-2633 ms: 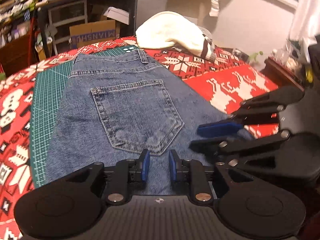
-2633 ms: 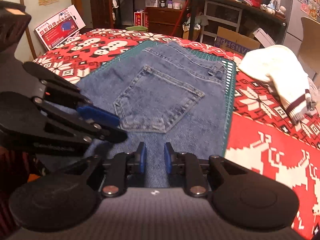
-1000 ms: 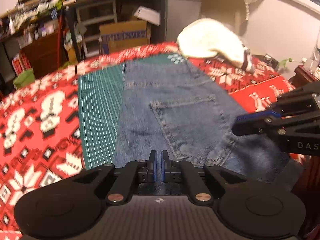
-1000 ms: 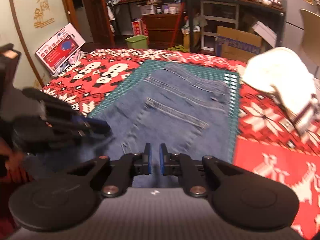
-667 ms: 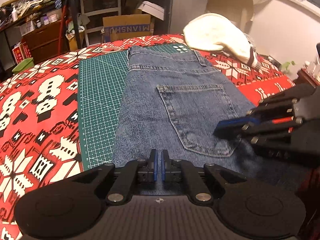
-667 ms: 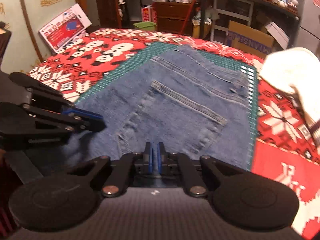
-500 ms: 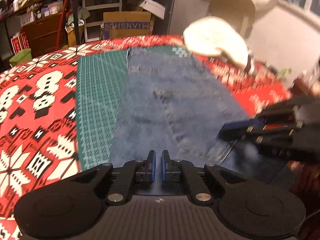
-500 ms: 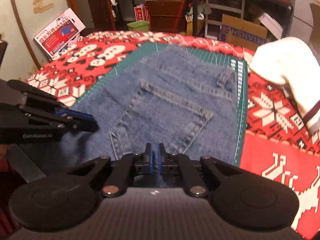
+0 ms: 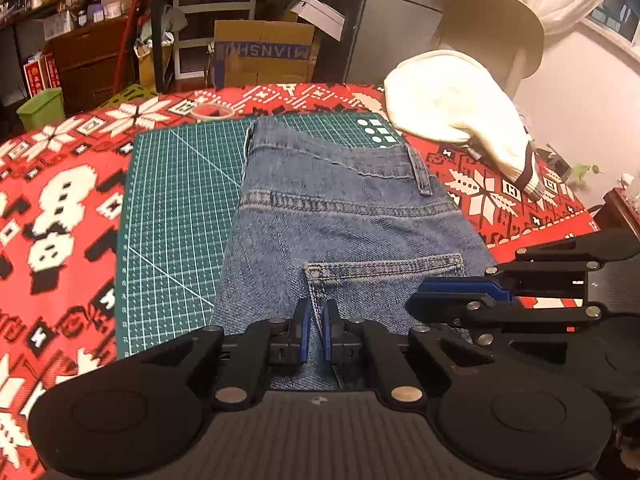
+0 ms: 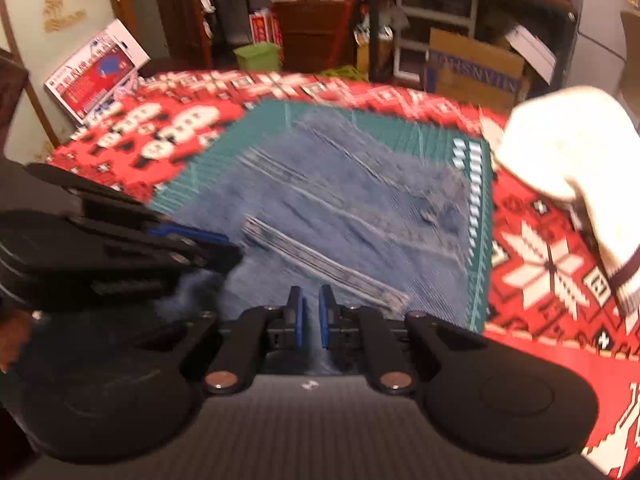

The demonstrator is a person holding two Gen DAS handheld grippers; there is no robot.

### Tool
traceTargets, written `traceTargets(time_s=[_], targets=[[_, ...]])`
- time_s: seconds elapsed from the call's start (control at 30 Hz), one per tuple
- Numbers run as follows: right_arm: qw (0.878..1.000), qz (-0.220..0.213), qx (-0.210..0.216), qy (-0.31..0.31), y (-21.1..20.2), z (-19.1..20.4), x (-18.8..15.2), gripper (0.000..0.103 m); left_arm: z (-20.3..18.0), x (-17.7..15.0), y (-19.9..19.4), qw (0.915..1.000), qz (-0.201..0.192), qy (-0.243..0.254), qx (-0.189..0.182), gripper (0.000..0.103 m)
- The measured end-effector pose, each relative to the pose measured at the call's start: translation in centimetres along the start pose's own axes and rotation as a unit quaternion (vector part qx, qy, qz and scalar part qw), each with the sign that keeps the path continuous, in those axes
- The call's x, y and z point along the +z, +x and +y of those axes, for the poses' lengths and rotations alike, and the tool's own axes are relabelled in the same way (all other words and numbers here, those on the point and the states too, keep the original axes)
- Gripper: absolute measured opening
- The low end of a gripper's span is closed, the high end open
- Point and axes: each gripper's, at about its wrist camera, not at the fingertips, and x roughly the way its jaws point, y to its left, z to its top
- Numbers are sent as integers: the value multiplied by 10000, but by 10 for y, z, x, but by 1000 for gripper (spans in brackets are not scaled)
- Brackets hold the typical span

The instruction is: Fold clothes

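Blue jeans (image 9: 340, 216) lie folded on a green cutting mat (image 9: 180, 208), back pocket up; they also show blurred in the right wrist view (image 10: 352, 208). My left gripper (image 9: 315, 334) sits low over the near part of the jeans, its blue pads a narrow gap apart with denim between them. My right gripper (image 10: 310, 322) is beside it at the jeans' near right, pads also a narrow gap apart. Each gripper shows in the other's view: the right one (image 9: 460, 296), the left one (image 10: 192, 244).
A cream knit garment (image 9: 452, 108) lies at the back right on the red patterned tablecloth (image 9: 60, 200). A roll of tape (image 9: 212, 112) lies behind the mat. A chair (image 9: 492, 24), shelves and a cardboard box (image 9: 264, 52) stand beyond the table.
Both grippers shut on the near edge of the jeans and carried it forward toward the waistband. Their pads have now parted slightly. The right wrist view is blurred by motion.
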Motion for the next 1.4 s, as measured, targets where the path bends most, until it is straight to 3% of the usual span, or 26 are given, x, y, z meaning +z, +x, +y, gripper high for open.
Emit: traceTargets(time_s=[0.1, 0.17, 0.3, 0.53, 0.77, 0.83, 0.97, 1.07, 1.13, 1.3, 1.4], targets=[[9999, 41, 81, 110, -3, -8, -1, 5, 4, 2, -3, 9999, 51, -108, -33, 8], [9995, 41, 133, 286, -7, -13, 3, 10, 6, 7, -7, 9996, 37, -262, -102, 8], [9983, -268, 350, 383, -16, -16, 20, 12, 4, 22, -7, 9995, -66, -284, -124, 8], [9987, -198, 323, 334, 14, -20, 40, 12, 13, 38, 12, 9979, -50, -619, -207, 8], [9994, -45, 75, 349, 36, -31, 32, 9, 11, 39, 20, 9994, 34, -346, -66, 8], [9991, -56, 26, 431, 33, -42, 28, 0, 14, 38, 20, 9991, 37, -401, -121, 8], [9981, -30, -148, 593, 24, -64, 19, 0, 15, 38, 21, 9992, 48, -372, -141, 8], [9958, -51, -13, 909, 12, -77, 17, 0, 13, 40, 15, 9992, 56, -360, -175, 8], [9959, -182, -13, 891, 0, -77, 19, 11, 13, 42, 5, 9986, 20, -409, -342, 8], [9956, -484, 30, 803, -24, -81, 34, 11, 19, 54, -23, 9961, -164, -573, -646, 8], [9960, -512, 51, 737, -20, -81, 46, 12, 22, 71, -23, 9962, -233, -617, -562, 8]])
